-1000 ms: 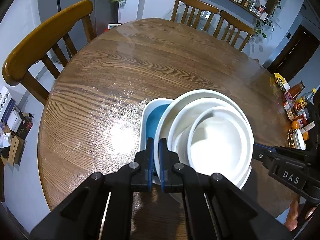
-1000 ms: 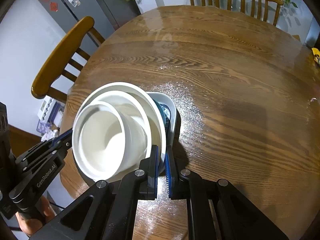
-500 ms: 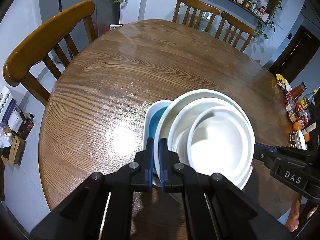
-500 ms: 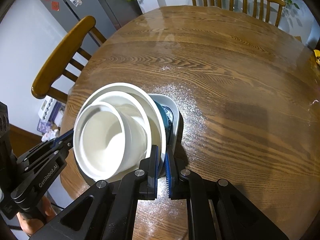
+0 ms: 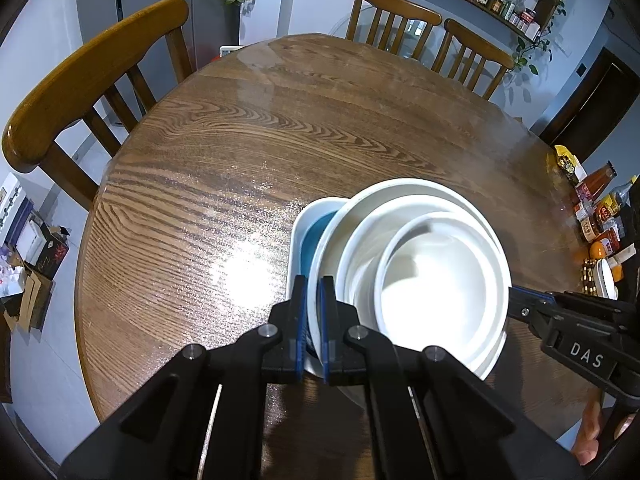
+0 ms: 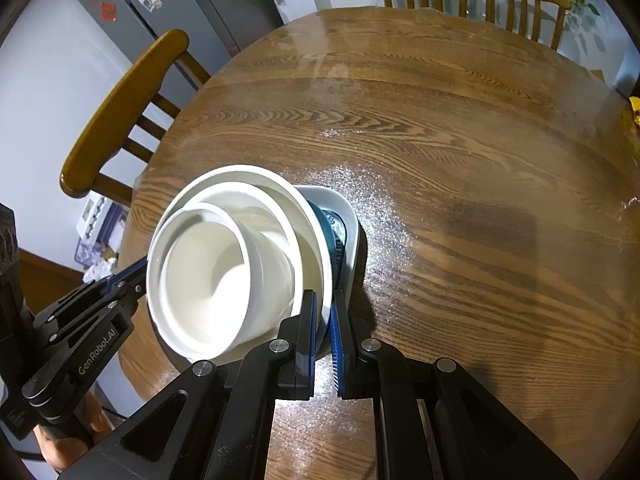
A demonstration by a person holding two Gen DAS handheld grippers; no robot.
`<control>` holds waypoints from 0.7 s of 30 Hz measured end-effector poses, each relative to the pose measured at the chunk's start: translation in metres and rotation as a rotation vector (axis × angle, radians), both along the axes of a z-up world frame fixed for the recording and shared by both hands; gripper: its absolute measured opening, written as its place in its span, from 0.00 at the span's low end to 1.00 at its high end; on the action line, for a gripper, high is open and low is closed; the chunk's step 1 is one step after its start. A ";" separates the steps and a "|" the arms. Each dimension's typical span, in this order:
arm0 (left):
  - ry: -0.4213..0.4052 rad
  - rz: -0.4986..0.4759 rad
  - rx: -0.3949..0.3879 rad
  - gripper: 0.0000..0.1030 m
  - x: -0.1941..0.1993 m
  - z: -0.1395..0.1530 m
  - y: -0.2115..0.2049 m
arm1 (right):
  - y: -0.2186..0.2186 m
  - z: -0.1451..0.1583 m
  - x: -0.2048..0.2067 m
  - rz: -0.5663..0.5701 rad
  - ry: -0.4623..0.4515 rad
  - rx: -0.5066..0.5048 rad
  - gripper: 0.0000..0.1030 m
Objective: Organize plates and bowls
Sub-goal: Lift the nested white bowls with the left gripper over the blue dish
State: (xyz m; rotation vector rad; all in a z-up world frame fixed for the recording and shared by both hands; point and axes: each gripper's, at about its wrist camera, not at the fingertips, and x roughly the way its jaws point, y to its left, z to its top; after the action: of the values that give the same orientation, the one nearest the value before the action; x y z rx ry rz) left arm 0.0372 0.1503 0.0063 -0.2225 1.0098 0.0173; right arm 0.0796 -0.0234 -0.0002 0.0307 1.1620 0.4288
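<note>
One stack of dishes sits near the front edge of the round wooden table [image 5: 224, 168]. It holds four pieces: a small white bowl [image 5: 436, 276] nested in a wider white bowl [image 5: 362, 240], both inside a large white plate [image 5: 404, 188], and under that a squarish white dish with a blue inside [image 5: 310, 228]. Only a crescent of the blue shows beside the plate.

Two grippers clamp the stack from opposite sides. The left gripper [image 5: 313, 292] is closed on the plate's rim, one blue pad inside the rim and one outside. The right gripper [image 6: 323, 300] is closed on the rim at the other side, its ridged blue pad against the edge. In each view the other gripper shows as a black linkage touching the stack's far side, with part of a hand below it.

Three wooden spindle-back chairs stand round the table: one at the left [image 5: 80, 76], two at the far side [image 5: 394, 16] [image 5: 474, 52]. The tabletop beyond the stack is bare, glossy, strongly grained oak-brown, wide open to the far edge and to both sides. The stack lies close to the near rim. At the right edge of the left view a cluster of sauce bottles [image 5: 598, 208] stands.
</note>
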 end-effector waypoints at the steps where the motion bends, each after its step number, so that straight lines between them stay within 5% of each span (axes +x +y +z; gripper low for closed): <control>1: 0.002 0.001 -0.001 0.00 0.000 0.000 0.000 | 0.000 -0.001 0.001 0.000 0.003 0.001 0.10; 21: 0.043 -0.004 0.009 0.01 0.015 -0.016 0.002 | 0.004 -0.015 0.018 -0.010 0.048 -0.010 0.10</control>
State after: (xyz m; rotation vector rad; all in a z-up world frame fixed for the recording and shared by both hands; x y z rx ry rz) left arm 0.0521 0.1522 -0.0092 -0.2129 1.0526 0.0234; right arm 0.0979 -0.0194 -0.0157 0.0379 1.2110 0.4150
